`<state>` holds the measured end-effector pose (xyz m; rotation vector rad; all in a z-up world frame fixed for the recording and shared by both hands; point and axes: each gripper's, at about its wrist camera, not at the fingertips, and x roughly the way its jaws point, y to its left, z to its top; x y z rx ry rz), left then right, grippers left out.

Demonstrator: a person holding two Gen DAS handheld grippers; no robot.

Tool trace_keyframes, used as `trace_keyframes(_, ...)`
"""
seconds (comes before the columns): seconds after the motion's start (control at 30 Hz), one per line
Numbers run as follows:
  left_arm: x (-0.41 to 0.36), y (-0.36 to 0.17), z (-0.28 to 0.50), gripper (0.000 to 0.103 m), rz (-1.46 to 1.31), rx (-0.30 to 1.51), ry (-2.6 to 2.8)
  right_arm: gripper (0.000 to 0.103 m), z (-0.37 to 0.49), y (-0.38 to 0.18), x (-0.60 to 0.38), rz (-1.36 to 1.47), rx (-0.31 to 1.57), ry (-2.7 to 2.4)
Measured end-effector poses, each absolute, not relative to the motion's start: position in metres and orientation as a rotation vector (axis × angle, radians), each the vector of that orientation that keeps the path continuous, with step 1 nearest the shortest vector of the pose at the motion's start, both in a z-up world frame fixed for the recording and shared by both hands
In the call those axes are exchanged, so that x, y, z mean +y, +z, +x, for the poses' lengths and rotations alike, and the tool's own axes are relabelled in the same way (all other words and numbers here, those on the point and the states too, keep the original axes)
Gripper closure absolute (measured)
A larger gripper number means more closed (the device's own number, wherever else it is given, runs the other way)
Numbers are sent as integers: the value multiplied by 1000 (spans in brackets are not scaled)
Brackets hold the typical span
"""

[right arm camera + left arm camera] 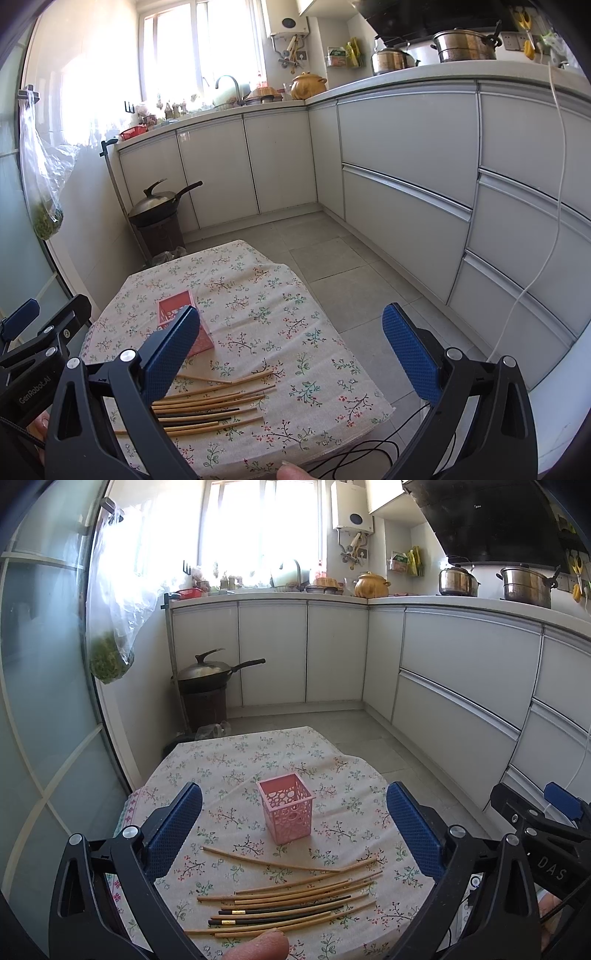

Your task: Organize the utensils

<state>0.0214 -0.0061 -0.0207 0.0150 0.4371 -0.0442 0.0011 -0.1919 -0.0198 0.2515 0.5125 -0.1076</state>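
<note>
Both the left gripper [294,825] and right gripper [291,349] hover wide apart, empty. Chopsticks [291,901] lie loose just before the pink holder [287,806]; best pinch one mid-length, avoiding its neighbours.

**Table layout: holder far, chopsticks near**

Holder [287,812] stands upright on tablecloth [229,760], approx mid-table. Chopsticks [284,904] lie flat in a loose row on the near side, apart from holder. Beyond table's far-left corner: wok [207,674] on a stand, by cabinets [273,653] running along far and right sides.
</note>
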Motion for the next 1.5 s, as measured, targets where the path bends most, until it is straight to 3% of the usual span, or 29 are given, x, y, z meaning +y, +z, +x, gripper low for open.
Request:
trace_keyframes(0.37, -2, -23, 33, 7, -8, 495, -56, 7, 3, -25, -196, 284, 528, -108)
trace_keyframes(0.57, 3, -82, 114, 7, -94, 1029, -296, 7, 24, -67, -236, 592, 756, -36)
trace_keyframes(0.7, -2, -116, 137, 7, -173, 1177, -350, 7, 32, -107, -270, 879, 886, 6)
trace_keyframes(0.77, -16, -114, 140, 7, -100, 1166, -388, 7, 35, -124, -278, 991, 938, 35)
trace_keyframes(0.9, -68, -126, 141, 7, 413, 1156, -553, 7, 39, -152, -281, 1147, 1019, 104)
trace_keyframes(0.97, -71, -143, 152, 12, 559, 1228, -499, 7, 40, -157, -283, 1185, 1040, 109)
trace_keyframes(1.03, -68, -151, 167, 46, 628, 1246, -504, 7, 42, -165, -282, 1249, 1061, 147)
trace_keyframes(1.2, -67, -185, 193, 51, 847, 1300, -489, 7, 53, -169, -274, 1301, 1116, 235)
trace_keyframes(1.4, -66, -214, 187, 70, 1084, 1261, -615, 7, 58, -171, -274, 1301, 1141, 239)
trace_keyframes(1.5, -65, -227, 190, 72, 1176, 1270, -635, 7, 59, -178, -273, 1331, 1164, 239)
